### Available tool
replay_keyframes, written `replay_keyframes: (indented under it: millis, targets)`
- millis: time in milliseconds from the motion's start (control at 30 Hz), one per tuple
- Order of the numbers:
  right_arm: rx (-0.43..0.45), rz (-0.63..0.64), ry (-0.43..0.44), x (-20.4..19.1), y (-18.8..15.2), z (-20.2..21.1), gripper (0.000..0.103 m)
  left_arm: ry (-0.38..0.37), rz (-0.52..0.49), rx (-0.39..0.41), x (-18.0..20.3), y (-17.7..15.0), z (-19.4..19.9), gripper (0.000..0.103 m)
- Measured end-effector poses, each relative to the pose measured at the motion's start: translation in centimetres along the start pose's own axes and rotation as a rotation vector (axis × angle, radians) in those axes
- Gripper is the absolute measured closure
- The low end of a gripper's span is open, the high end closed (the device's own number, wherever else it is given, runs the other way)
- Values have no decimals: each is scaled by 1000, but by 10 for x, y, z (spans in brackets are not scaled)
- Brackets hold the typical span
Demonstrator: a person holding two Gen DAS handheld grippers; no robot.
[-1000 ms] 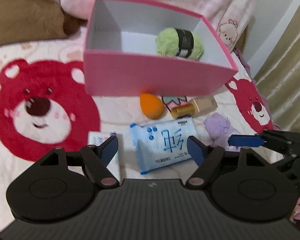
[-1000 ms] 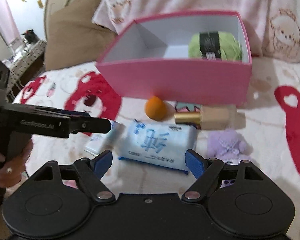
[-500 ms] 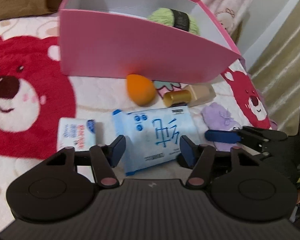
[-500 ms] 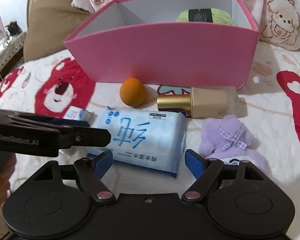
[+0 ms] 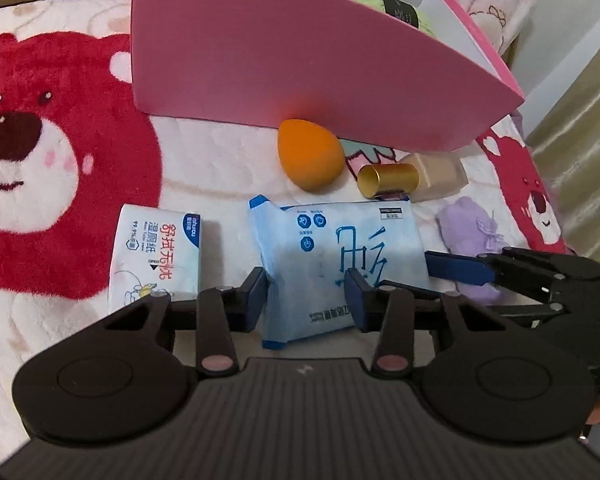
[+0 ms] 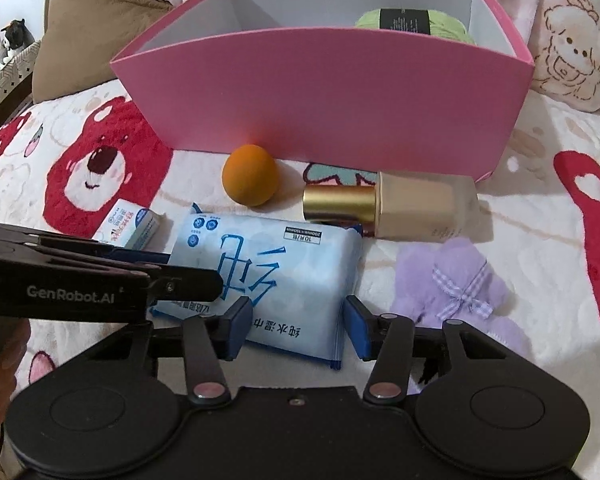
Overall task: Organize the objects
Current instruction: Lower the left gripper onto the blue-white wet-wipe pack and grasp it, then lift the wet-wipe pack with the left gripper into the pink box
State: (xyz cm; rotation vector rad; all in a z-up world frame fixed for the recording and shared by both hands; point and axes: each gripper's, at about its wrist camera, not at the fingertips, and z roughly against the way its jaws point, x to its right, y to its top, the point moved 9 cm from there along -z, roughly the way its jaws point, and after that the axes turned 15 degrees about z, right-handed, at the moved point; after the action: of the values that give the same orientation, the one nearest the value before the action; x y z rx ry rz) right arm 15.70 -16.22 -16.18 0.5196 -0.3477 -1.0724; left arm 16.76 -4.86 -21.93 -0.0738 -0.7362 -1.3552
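Observation:
A blue wet-wipe pack (image 5: pixel 336 256) (image 6: pixel 268 272) lies on the blanket in front of a pink box (image 5: pixel 300 64) (image 6: pixel 324 108). My left gripper (image 5: pixel 306 296) and my right gripper (image 6: pixel 296 328) are both low over the pack, with their blue pads on either side of its near end. Both have narrowed around it; I cannot tell whether the pads press on it. A green yarn ball (image 6: pixel 416 24) (image 5: pixel 392 4) lies in the box.
An orange sponge (image 5: pixel 310 160) (image 6: pixel 250 180), a gold-capped bottle (image 5: pixel 412 178) (image 6: pixel 392 210), a purple plush (image 5: pixel 476 236) (image 6: pixel 452 284) and a small white tissue pack (image 5: pixel 156 252) (image 6: pixel 130 230) lie around the blue pack. Pillows lie behind the box.
Both grippers have come down and forward onto the blue pack. Their jaws have narrowed from wide open to straddling its near end.

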Motion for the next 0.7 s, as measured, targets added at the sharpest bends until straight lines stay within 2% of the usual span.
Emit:
replay_keyframes:
  millis: [133,233,267,367,500,700]
  targets:
    - [-21,-39,-1,2,-1,-3,46,5,-3,15,-4,4,-4,61]
    - [-18,-25,0,-1,0,-1,45,-1,-18,18,-2,3,-2,64]
    - [-13,-15,5,-3,1,1,50,-11,-21,19,0,3,-1,66]
    - [8,34,0,-14,2,9,52,-50,-11,-4,4,-2,5,67]
    - [24,61,4,-27,0,21,52,-31,-60,13,7,-9,18,66]
    - [79,35,15,-34,3,47,49,-69,-60,12,14,-10,46,66]
